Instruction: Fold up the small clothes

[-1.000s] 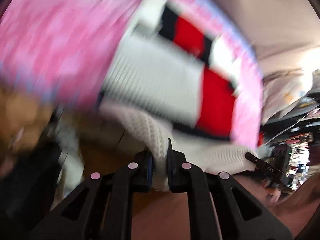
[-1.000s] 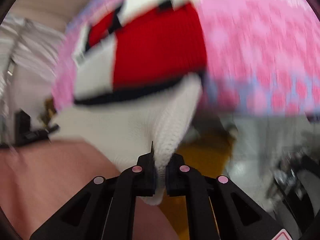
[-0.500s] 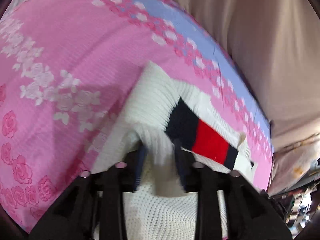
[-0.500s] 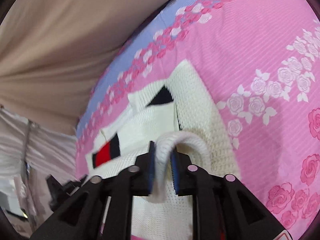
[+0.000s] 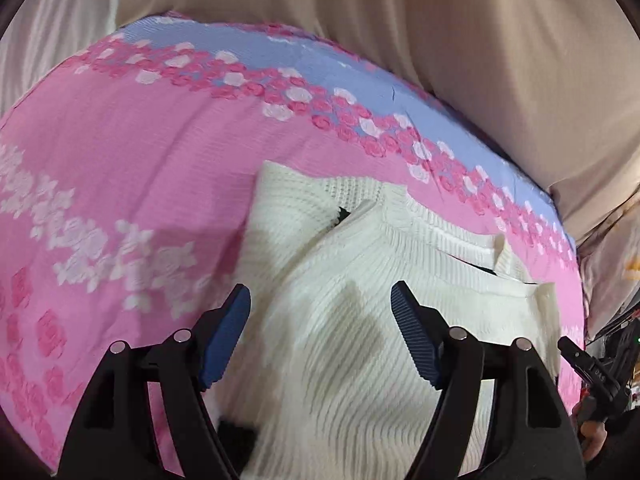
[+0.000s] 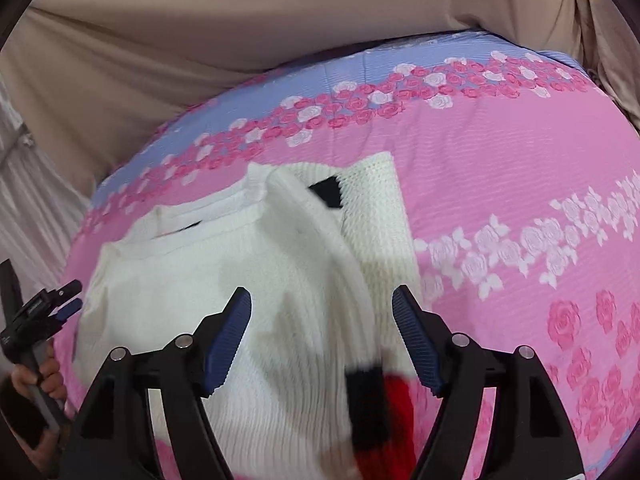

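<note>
A small white knit sweater (image 5: 360, 320) with black and red patches lies on the pink rose-patterned bedspread (image 5: 120, 168), folded over on itself. My left gripper (image 5: 320, 308) is open just above the white knit, holding nothing. In the right wrist view the same sweater (image 6: 248, 288) lies flat, with a black and red patch (image 6: 380, 408) showing near the bottom. My right gripper (image 6: 322, 308) is open above it and empty. Each view shows the other gripper at its edge, the right one (image 5: 592, 372) and the left one (image 6: 36, 316).
The bedspread has a lavender band with roses (image 6: 360, 80) along its far edge. Beige fabric (image 5: 440, 40) rises behind the bed. A white pleated curtain (image 6: 24, 208) hangs at the left of the right wrist view.
Both grippers carried the sweater's edge over onto the bed, then opened and let go. The folded sweater now rests on the bedspread.
</note>
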Demonstrator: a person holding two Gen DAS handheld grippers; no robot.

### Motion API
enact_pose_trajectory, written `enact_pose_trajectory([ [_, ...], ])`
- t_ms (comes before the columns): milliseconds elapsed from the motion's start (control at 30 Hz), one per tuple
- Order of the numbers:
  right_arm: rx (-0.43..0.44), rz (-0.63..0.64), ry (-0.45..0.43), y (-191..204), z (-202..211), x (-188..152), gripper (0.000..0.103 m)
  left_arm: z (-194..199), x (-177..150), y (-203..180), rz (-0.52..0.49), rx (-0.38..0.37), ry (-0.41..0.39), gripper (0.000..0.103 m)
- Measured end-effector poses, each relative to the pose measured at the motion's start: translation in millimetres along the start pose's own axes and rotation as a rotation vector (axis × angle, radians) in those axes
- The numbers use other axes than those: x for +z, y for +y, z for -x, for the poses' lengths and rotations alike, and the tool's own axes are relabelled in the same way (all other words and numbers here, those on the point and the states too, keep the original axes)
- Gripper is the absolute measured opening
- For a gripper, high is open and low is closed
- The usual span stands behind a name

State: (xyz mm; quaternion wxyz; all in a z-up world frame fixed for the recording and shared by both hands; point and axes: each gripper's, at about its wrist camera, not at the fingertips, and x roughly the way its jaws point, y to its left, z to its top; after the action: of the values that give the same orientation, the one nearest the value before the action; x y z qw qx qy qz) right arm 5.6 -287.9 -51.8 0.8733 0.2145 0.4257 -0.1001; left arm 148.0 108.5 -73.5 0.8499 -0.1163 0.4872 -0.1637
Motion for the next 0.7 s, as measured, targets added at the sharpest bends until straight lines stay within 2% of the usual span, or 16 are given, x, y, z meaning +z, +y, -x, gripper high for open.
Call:
enact_pose_trajectory([
  [33, -0.019, -0.005, 0.016, 0.2, -12.5, 7.1, 0.071, -8.6, 2.0, -2.4, -0.005, 0.001, 0.024, 0.043],
  [67, -0.041, -0.007, 0.03, 1.1, -19.7, 11.4, 0.071, -16.2, 5.9, -6.3, -0.019, -0.011, 0.056, 0.028],
  [100, -0.048, -0.008, 0.043, 3.0, -28.9, 17.4, 0.064, -22.1, 9.6, -10.6, -0.037, -0.015, 0.084, 0.008],
  [133, -0.021, -0.004, 0.05, 6.2, -32.9, 21.0, 0.04, -21.9, 13.3, -14.9, -0.054, -0.001, 0.08, 0.007],
  [200, 0.035, 0.017, 0.078, 15.1, -36.1, 28.2, 0.008, -11.7, 22.3, -20.6, -0.082, 0.013, 0.043, 0.007],
  [233, 0.05, 0.029, 0.079, 19.6, -32.2, 31.2, 0.007, -7.1, 26.7, -20.5, -0.077, 0.013, 0.035, 0.006],
  [333, 0.091, 0.029, -0.027, 25.0, 5.9, 49.7, 0.007, 9.3, 51.5, -9.5, -0.02, 0.014, 0.0, 0.006],
  [400, 0.129, -0.02, -0.092, 16.6, 27.1, 69.8, 0.007, 12.3, 70.1, 2.2, 0.025, 0.025, -0.02, 0.006],
  [467, 0.158, -0.082, -0.123, 2.3, 31.5, 88.3, 0.006, 6.0, 82.0, 8.8, 0.046, 0.024, -0.009, 0.006],
  [533, 0.167, -0.124, -0.104, -9.6, 16.5, 98.7, 0.006, -13.8, 87.2, 8.8, 0.036, 0.052, 0.032, 0.006],
  [600, 0.111, -0.129, -0.034, -17.8, -19.5, 99.4, 0.006, -43.6, 83.5, 7.7, 0.015, 0.106, 0.09, 0.006],
  [667, 0.063, -0.155, 0.04, -29.7, -59.2, 91.2, 0.006, -63.9, 79.4, 12.9, 0.034, 0.122, 0.125, 0.006],
  [700, 0.053, -0.175, 0.066, -36.4, -75.4, 86.7, 0.005, -69.6, 77.2, 14.1, 0.04, 0.117, 0.117, 0.006],
])
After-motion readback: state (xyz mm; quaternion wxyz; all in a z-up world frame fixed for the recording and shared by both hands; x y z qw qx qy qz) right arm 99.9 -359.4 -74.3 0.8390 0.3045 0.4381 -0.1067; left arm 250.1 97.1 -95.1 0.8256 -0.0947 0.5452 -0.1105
